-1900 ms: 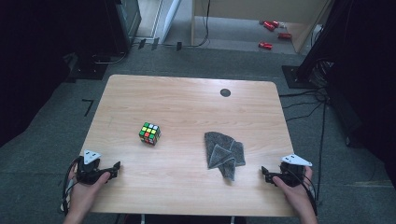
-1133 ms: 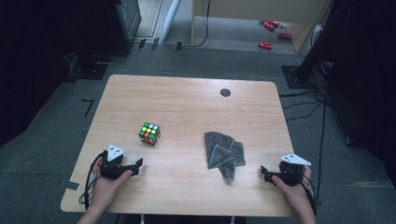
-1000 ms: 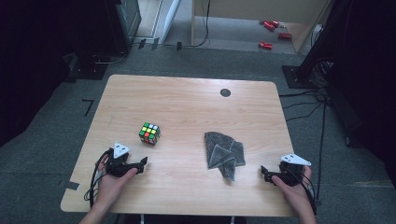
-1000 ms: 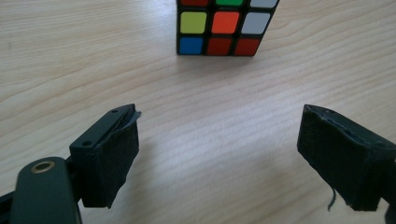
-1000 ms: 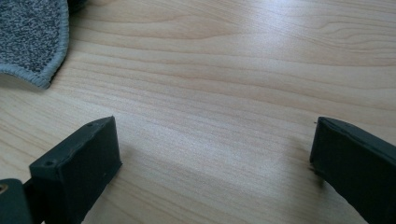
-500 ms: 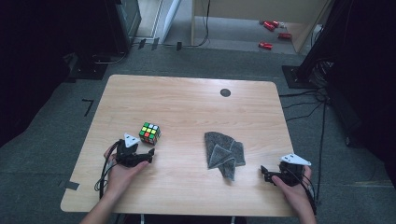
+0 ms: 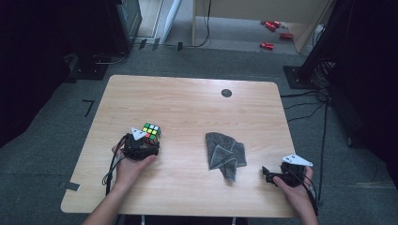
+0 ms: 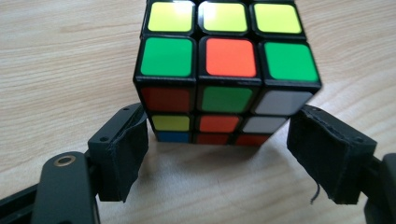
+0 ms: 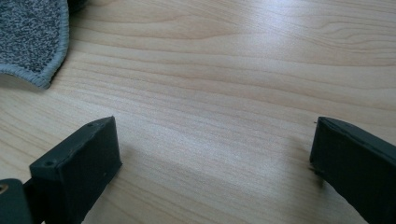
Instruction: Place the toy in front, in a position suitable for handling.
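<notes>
A scrambled colour cube (image 7: 151,131) sits on the wooden table (image 7: 187,103), left of centre. My left gripper (image 7: 149,142) is right at its near side, held in a hand. In the left gripper view the cube (image 8: 224,74) stands at the fingertips of my left gripper (image 8: 217,154). Its jaws have just been closing; the left pad (image 8: 128,154) sits at the cube's lower corner, and the right pad (image 8: 327,154) shows a small gap. My right gripper (image 7: 265,174) rests open near the table's front right, with bare wood between the fingers of that right gripper (image 9: 215,158).
A crumpled grey cloth (image 7: 225,151) lies right of centre, between the two hands; its edge (image 9: 28,37) shows in the right gripper view. A black round spot (image 7: 226,93) marks the far side of the table. Red objects (image 7: 267,45) lie on the floor beyond.
My left hand has slid up and to the right until its gripper reached the cube, and its jaws have narrowed. The right hand, cube and cloth have stayed put.
</notes>
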Action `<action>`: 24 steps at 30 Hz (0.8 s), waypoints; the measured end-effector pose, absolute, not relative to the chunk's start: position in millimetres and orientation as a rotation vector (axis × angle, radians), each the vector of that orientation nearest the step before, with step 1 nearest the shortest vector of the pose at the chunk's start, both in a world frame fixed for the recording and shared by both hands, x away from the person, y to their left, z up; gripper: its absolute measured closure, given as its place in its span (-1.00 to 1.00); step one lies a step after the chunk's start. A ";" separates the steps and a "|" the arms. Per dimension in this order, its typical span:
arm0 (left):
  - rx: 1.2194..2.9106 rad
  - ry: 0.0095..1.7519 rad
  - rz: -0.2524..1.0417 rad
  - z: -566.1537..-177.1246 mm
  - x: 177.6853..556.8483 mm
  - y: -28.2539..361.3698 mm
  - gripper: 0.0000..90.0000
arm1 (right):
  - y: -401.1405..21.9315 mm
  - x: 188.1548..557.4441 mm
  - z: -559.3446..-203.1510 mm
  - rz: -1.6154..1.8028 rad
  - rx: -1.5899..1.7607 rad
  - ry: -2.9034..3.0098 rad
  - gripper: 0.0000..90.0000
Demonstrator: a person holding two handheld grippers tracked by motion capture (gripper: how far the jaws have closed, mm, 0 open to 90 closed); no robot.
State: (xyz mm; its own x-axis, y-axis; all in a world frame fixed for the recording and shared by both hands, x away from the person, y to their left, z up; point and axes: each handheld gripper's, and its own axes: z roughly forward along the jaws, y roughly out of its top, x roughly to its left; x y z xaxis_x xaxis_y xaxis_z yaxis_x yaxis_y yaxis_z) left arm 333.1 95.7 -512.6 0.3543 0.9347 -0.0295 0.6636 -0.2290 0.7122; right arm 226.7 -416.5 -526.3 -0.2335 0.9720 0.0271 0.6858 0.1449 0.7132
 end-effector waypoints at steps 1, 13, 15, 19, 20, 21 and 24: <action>1.975 1.391 0.546 -512.5 334.2 95.4 -0.51 | -416.5 226.7 -526.4 0.857 1.582 1.983 -0.98; 1.942 1.403 0.549 -514.1 342.1 92.1 -0.36 | -416.4 226.6 -526.2 0.858 1.585 1.983 -0.98; 1.938 1.399 0.555 -514.8 342.1 91.0 -0.31 | -416.2 226.7 -526.3 0.860 1.586 1.982 -0.98; 1.949 1.381 0.565 -515.4 341.5 89.5 -0.28 | -416.2 227.2 -526.3 0.861 1.581 1.988 -0.98; 1.947 1.381 0.567 -515.5 341.6 89.3 -0.28 | -416.0 226.9 -526.3 0.860 1.580 1.988 -0.98; 1.946 1.382 0.570 -515.7 341.7 88.7 -0.27 | -415.8 226.5 -526.2 0.859 1.578 1.990 -0.98; 1.949 1.381 0.594 -516.5 341.3 86.3 -0.26 | -415.5 226.2 -526.2 0.858 1.576 1.992 -0.97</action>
